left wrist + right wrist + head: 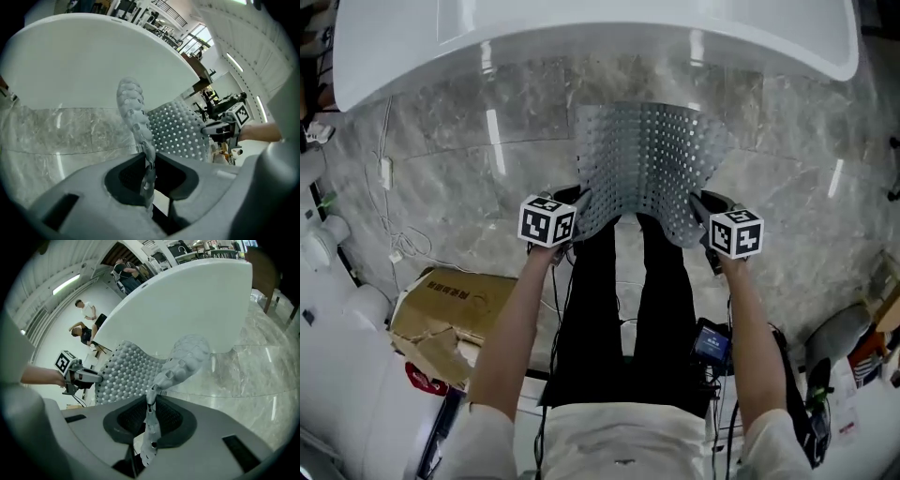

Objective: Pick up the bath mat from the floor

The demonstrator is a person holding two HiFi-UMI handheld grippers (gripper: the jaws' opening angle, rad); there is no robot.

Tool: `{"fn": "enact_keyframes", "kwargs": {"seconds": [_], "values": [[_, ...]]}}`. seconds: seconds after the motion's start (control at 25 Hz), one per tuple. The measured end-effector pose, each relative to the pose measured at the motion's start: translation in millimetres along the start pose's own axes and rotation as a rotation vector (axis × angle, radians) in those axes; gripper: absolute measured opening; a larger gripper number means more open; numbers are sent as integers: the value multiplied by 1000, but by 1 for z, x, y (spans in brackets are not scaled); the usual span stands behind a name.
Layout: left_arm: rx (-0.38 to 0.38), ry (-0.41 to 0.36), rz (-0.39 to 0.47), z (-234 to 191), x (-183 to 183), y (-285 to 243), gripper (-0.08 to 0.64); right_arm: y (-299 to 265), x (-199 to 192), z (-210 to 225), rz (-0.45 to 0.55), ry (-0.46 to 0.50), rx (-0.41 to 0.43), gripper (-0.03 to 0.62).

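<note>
A grey perforated bath mat (647, 164) with a bubbled surface hangs off the floor between my two grippers, sagging in the middle. My left gripper (578, 204) is shut on the mat's near left corner. In the left gripper view the mat's edge (140, 136) runs pinched down into the jaws (148, 174). The right gripper (698, 208) is shut on the near right corner; in the right gripper view the mat (126, 373) folds into its jaws (151, 420). Each gripper shows in the other's view, the right gripper (220, 127) and the left gripper (77, 376).
A white bathtub (591, 37) curves across the top, above grey marble floor (441, 187). A torn cardboard box (441, 314) lies at the lower left near white cables (403, 246). Bags and clutter (853, 356) sit at lower right. People (86, 322) stand far off.
</note>
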State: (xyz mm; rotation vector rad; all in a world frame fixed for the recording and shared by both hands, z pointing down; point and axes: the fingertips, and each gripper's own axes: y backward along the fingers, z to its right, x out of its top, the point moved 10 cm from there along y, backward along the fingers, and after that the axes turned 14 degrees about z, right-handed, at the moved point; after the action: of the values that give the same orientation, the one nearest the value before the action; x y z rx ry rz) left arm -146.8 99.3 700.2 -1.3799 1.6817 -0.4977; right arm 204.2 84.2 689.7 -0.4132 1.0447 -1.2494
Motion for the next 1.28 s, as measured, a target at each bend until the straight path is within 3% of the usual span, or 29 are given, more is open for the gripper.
{"fn": "enact_keyframes", "kwargs": {"seconds": [0.28, 0.56, 0.92, 1.28], "values": [[11, 39, 105, 52, 24, 83, 69, 83, 41, -44, 97, 41, 3, 58], [-5, 115, 279, 88, 58, 148, 69, 141, 101, -99, 257, 69, 81, 58], [-57, 241, 496, 101, 94, 250, 69, 205, 162, -163, 408, 151, 135, 55], [-83, 192, 649, 121, 155, 300, 69, 259, 215, -184, 518, 294, 128, 54]]}}
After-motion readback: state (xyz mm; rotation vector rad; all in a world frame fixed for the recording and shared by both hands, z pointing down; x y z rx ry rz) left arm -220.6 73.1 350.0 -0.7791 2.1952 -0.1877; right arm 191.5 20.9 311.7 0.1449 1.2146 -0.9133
